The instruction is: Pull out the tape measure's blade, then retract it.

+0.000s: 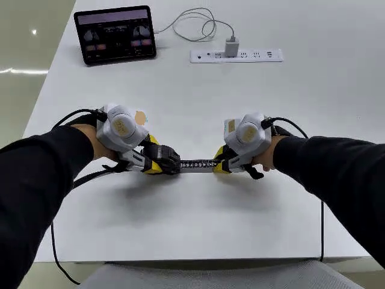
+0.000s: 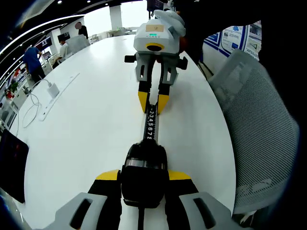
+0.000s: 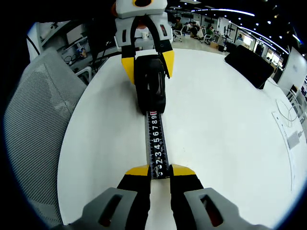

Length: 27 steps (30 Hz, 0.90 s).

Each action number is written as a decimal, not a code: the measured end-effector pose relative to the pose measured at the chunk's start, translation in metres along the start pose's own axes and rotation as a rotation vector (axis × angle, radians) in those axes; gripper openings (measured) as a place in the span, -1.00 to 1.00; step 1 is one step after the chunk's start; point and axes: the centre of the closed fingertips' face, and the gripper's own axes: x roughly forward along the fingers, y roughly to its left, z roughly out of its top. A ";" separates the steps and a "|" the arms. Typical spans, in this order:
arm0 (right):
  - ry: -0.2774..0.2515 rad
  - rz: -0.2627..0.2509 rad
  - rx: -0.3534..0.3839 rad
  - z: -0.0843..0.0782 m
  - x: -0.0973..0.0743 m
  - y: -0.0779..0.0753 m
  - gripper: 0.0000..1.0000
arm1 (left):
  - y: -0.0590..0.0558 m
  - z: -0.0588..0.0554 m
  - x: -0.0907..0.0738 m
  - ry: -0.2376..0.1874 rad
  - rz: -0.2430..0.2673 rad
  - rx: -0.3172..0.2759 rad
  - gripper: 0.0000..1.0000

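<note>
Left fingers (image 2: 108, 175) clamp tape measure case (image 2: 144, 167); right fingers (image 3: 138, 171) pinch blade (image 3: 154, 139) tip, end hook hidden between them.

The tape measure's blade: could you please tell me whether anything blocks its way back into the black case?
Nothing visible does. The numbered metal blade runs straight over the white table from the right gripper into the black case held by the left gripper.
</note>
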 end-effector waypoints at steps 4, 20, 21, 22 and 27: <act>0.004 0.001 -0.002 -0.002 -0.002 0.000 -0.80 | 0.000 0.000 0.000 0.000 0.000 0.001 -0.39; 0.016 0.004 0.016 -0.011 -0.009 -0.002 -0.80 | 0.000 -0.001 0.000 -0.002 0.002 -0.003 -0.39; 0.017 0.003 0.015 -0.012 -0.010 -0.002 -0.80 | 0.001 -0.001 0.000 -0.001 0.002 -0.003 -0.39; 0.019 0.003 0.015 -0.013 -0.010 -0.003 -0.80 | 0.001 -0.001 0.000 -0.001 0.002 -0.003 -0.39; 0.023 0.001 0.018 -0.016 -0.013 -0.004 -0.80 | 0.001 -0.001 0.000 -0.001 0.002 -0.004 -0.39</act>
